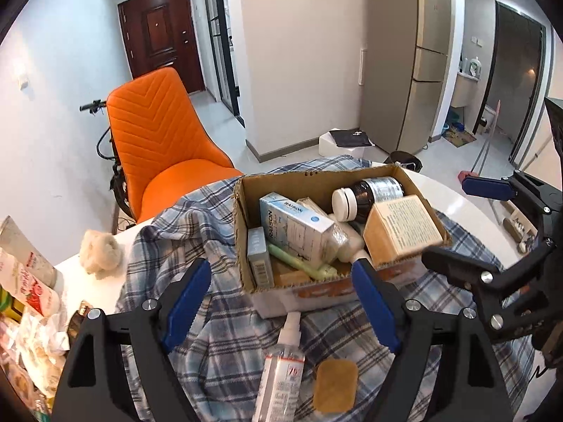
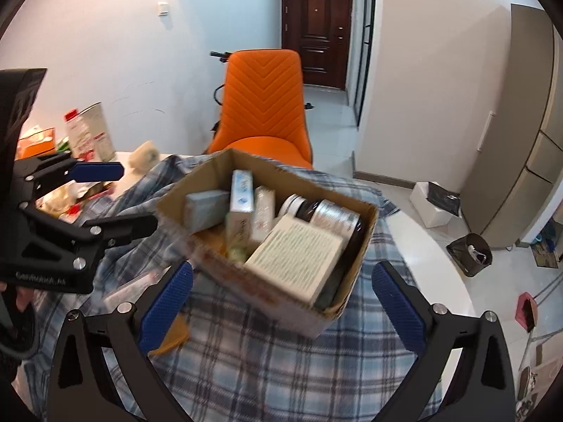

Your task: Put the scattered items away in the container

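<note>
A cardboard box [image 1: 309, 176] sits on a blue plaid cloth [image 1: 197, 232] and holds several items: a white-blue carton [image 1: 299, 228], a dark bottle with a white cap [image 1: 369, 193], a tan box [image 1: 401, 232]. On the cloth in front of the box lie a clear spray bottle [image 1: 281, 369] and a tan pad [image 1: 334, 383]. My left gripper [image 1: 281, 302] is open and empty above them. My right gripper [image 2: 281, 302] is open and empty just before the box [image 2: 362, 239]. The right gripper also shows in the left wrist view [image 1: 468, 218], and the left gripper in the right wrist view [image 2: 130, 200].
An orange chair [image 1: 165, 140] stands behind the white table [image 1: 95, 288]. Packets and clutter [image 1: 28, 292] lie at the table's left, with a white fluffy ball [image 1: 100, 251]. A dark waste bin [image 2: 471, 253] stands on the floor to the right.
</note>
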The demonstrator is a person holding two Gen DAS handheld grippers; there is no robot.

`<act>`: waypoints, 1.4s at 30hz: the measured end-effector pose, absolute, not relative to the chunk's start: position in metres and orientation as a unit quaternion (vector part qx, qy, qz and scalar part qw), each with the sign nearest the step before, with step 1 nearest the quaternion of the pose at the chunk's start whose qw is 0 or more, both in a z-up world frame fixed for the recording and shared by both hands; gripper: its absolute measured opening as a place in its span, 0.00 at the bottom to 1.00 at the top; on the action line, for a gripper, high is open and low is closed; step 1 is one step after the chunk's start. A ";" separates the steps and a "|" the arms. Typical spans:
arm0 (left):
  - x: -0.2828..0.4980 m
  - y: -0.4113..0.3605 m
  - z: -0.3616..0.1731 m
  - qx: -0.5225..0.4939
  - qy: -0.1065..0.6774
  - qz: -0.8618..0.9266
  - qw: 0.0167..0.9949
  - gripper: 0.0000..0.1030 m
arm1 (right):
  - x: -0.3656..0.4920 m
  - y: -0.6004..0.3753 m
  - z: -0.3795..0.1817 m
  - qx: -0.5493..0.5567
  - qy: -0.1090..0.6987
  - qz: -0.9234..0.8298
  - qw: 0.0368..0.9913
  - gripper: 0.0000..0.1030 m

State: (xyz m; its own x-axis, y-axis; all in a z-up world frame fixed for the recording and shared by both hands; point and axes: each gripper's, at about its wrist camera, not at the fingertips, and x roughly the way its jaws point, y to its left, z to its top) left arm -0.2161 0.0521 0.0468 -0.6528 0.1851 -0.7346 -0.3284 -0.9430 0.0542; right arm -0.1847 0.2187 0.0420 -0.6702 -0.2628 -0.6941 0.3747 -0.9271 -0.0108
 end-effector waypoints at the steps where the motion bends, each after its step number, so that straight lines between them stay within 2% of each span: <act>1: -0.212 0.051 0.047 -0.394 0.093 0.903 0.144 0.82 | -0.179 0.219 0.042 0.366 0.073 -0.911 0.177 0.98; 13: -0.152 0.028 0.038 -0.403 0.117 0.895 0.149 0.82 | -0.127 0.219 0.031 0.375 0.040 -0.904 0.202 0.99; 24: -0.101 0.016 -0.002 -0.441 0.117 0.873 0.171 0.82 | -0.096 0.217 0.005 0.407 0.024 -0.886 0.223 0.99; 32: -0.089 0.008 -0.020 -0.457 0.126 0.866 0.160 0.82 | -0.087 0.201 -0.008 0.413 0.059 -0.877 0.237 0.99; 42: -0.099 0.003 -0.015 -0.450 0.128 0.871 0.153 0.82 | -0.082 0.178 -0.018 0.427 0.083 -0.851 0.293 0.99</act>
